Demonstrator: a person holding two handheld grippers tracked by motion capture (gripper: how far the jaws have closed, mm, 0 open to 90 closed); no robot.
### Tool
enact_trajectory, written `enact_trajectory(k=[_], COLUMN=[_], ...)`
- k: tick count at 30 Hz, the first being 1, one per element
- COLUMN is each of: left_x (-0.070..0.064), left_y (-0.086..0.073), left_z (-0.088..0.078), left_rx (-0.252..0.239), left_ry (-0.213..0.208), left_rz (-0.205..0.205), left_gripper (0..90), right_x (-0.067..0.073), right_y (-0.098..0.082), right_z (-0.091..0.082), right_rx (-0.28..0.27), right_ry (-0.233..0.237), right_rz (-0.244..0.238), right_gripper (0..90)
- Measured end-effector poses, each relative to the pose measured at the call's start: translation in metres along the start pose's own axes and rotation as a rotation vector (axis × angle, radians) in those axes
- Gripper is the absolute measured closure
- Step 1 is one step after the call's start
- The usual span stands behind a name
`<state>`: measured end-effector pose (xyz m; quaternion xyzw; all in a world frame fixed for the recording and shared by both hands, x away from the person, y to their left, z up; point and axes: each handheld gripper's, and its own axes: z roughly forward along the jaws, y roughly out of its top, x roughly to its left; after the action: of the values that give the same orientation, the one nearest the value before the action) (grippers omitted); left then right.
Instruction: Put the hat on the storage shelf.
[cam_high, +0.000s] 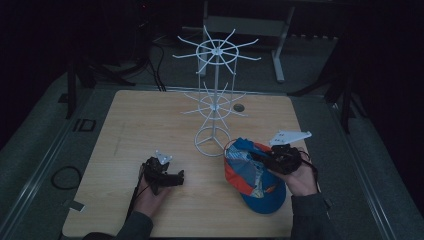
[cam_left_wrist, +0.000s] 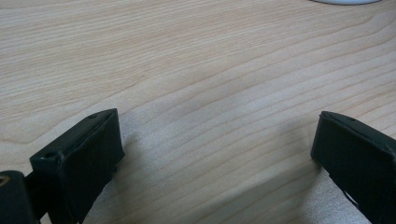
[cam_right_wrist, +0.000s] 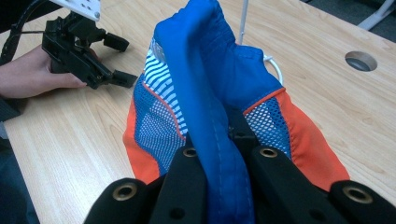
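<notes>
You are working on a wooden table (cam_high: 150, 120) whose back and left parts are lying bare, so there is plenty of free surface around your left hand (cam_high: 152, 197). The near edge is running just in front of both your sleeves, and the right edge is passing close beside your right hand (cam_high: 302, 181). A white wire display rack (cam_high: 216, 90) is standing upright near the middle, its ring base resting on the tabletop and its spokes reaching out at two levels; behind it a round cable hole (cam_high: 239, 107) is sitting in the table.

Your right gripper (cam_right_wrist: 219, 154) is clamping a folded edge of the blue, orange and white cap (cam_high: 252, 172), with the blue fabric pinched between its jaws. The cap is lying at the near right of the table, just beside the rack's base. Its long axis is running from the rack's base toward the near edge, with the blue end nearest you. In the right gripper view the cap is hiding most of the rack.

Your left gripper (cam_high: 167, 176) is resting low at the near left, jaws spread wide over bare wood and pointing toward the cap, gripping nothing. The room beyond the table is too dark to make out.
</notes>
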<state>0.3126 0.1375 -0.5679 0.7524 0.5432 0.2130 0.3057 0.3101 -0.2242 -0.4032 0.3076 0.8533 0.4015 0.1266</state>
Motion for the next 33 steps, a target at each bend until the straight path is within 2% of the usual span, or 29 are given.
enact_trajectory(k=[33], left_x=[0.000], left_y=[0.000], left_z=[0.000], left_rx=[-0.001], left_ry=[0.001], left_rz=[0.001], left_gripper=[2.4], right_x=[-0.004], right_y=[0.007], right_z=[-0.025], right_rx=[-0.057], right_ry=[-0.013], right_rz=[-0.003], right_gripper=[87.7])
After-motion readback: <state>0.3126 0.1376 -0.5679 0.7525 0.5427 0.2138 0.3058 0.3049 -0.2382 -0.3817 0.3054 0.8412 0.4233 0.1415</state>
